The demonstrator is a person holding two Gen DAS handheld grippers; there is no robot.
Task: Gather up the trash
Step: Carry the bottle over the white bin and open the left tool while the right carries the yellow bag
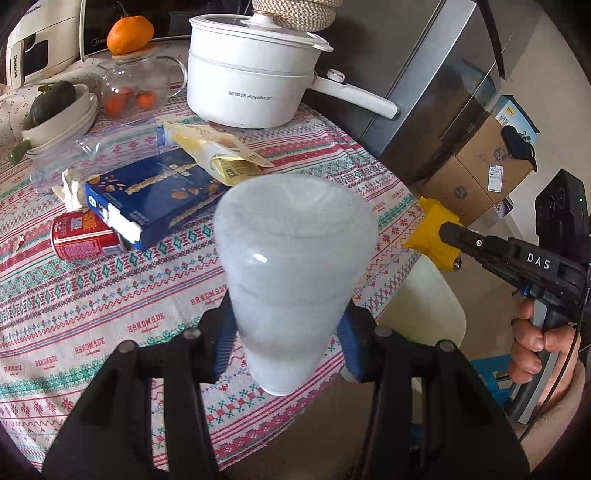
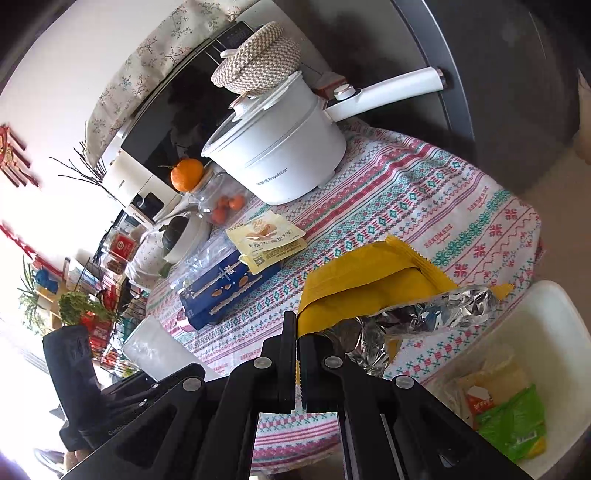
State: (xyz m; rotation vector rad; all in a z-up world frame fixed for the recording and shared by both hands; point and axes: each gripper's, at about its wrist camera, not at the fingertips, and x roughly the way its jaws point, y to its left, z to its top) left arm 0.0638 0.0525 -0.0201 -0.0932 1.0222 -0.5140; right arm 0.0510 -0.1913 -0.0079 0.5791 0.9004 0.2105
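My left gripper (image 1: 288, 332) is shut on a frosted white plastic cup (image 1: 293, 266) and holds it above the patterned tablecloth (image 1: 92, 295). My right gripper (image 2: 298, 332) is shut on a yellow foil snack wrapper (image 2: 373, 288); it also shows in the left wrist view (image 1: 432, 232) at the table's right edge. A white trash bin (image 2: 546, 317) with wrappers inside stands below the table edge at right. On the table lie a blue carton (image 1: 155, 195), a red can (image 1: 85, 236), a pale yellow packet (image 1: 218, 151), a clear plastic bottle (image 1: 92, 151) and crumpled paper (image 1: 72, 188).
A white electric pot (image 1: 251, 70) stands at the back of the table beside a glass teapot (image 1: 136, 85) with an orange (image 1: 130, 33) on top and stacked bowls (image 1: 59, 118). A grey fridge (image 1: 436, 92) and cardboard boxes (image 1: 480, 170) stand to the right.
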